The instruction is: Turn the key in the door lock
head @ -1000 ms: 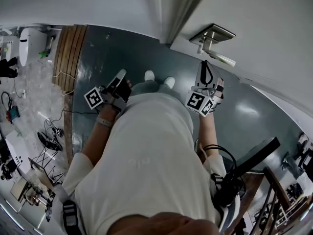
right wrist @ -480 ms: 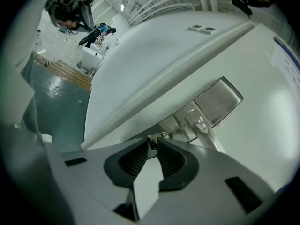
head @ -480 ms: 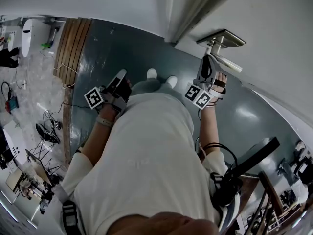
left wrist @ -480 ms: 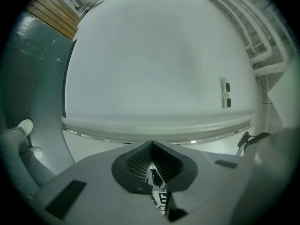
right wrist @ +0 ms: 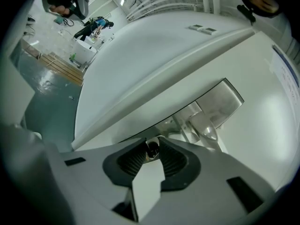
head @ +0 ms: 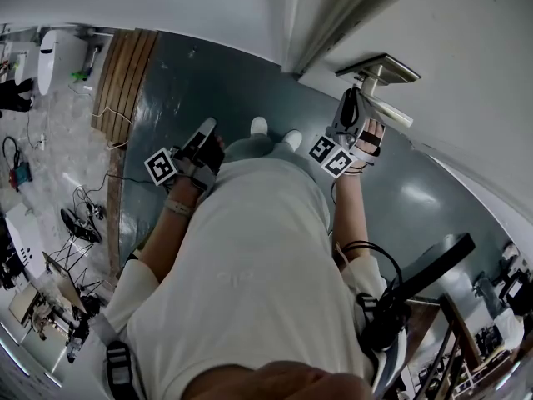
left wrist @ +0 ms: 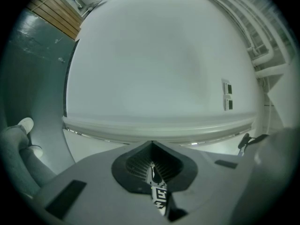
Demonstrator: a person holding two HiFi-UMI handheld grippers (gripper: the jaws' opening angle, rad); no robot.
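A white door (head: pixel 466 82) fills the upper right of the head view, with a metal lever handle (head: pixel 386 107) on a square plate (head: pixel 382 67). My right gripper (head: pixel 350 100) is raised against the door just below the handle. In the right gripper view its jaws (right wrist: pixel 152 150) are shut on the small metal key (right wrist: pixel 152 148), with the handle (right wrist: pixel 206 127) just above and to the right. The lock itself is hidden behind the jaws. My left gripper (head: pixel 205 127) hangs low beside the person's left leg, away from the door. It is shut with nothing between its pads (left wrist: pixel 153 171) and faces a white wall.
The door frame (head: pixel 291 32) stands left of the handle. The floor (head: pixel 208 82) is dark grey-green, with wooden slats (head: pixel 117 82) at the left. Cables and equipment (head: pixel 79 223) lie at the far left. A black stand (head: pixel 420 277) rises at the lower right.
My right gripper has risen and moved forward to the door, from waist height to just under the handle. The left gripper has stayed where it was.
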